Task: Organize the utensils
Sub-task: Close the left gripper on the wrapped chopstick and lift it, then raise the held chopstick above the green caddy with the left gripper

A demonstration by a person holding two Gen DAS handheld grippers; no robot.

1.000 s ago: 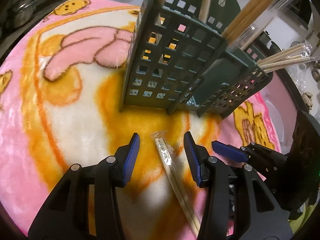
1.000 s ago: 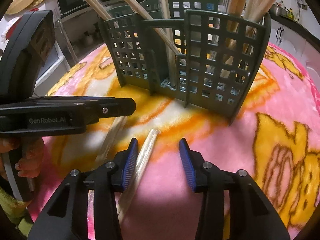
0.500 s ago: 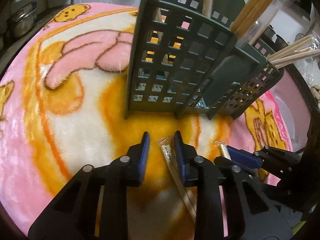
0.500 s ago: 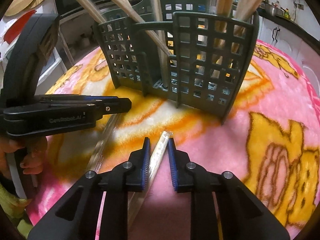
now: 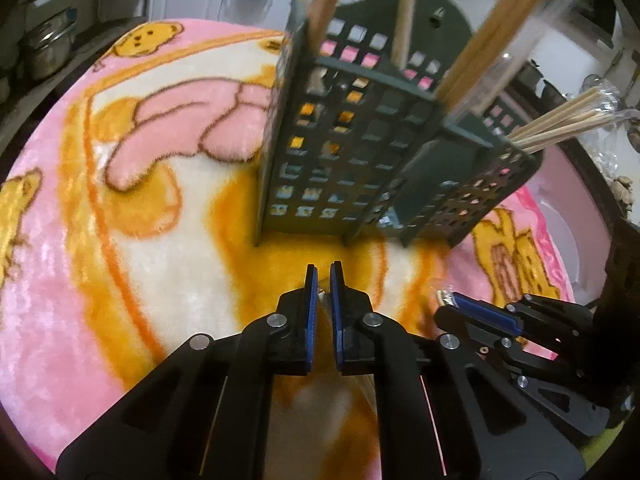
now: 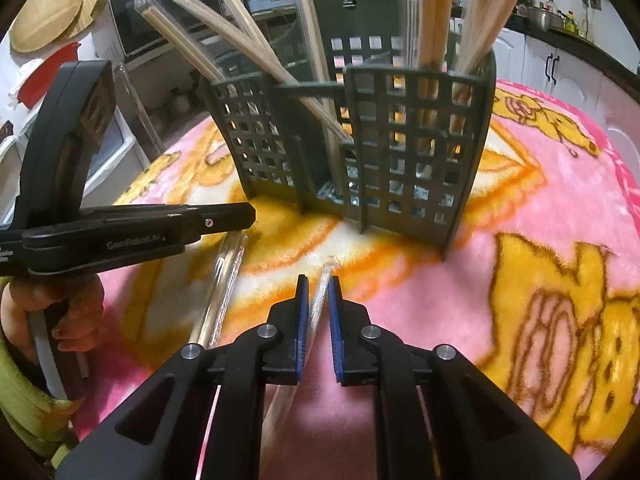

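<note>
At frame bottom, wrapped chopsticks [image 5: 323, 300] are pinched in the left gripper [image 5: 323, 280], another wrapped pair [image 6: 320, 296] between the right gripper's [image 6: 319, 286] closing jaws, below a green basket [image 6: 416, 152].

The tall green utensil basket [image 6: 360, 152], bristling with slanted wrapped chopsticks [image 6: 248, 44], blocks the way straight ahead, while open pink blanket [image 5: 72, 280] lies free to either side of it.

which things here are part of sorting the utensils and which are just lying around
In the job: left gripper shut on wrapped chopsticks; right gripper closing on another wrapped pair; green caddy holding chopsticks.

Just around: blanket, wooden board, steel pot.
</note>
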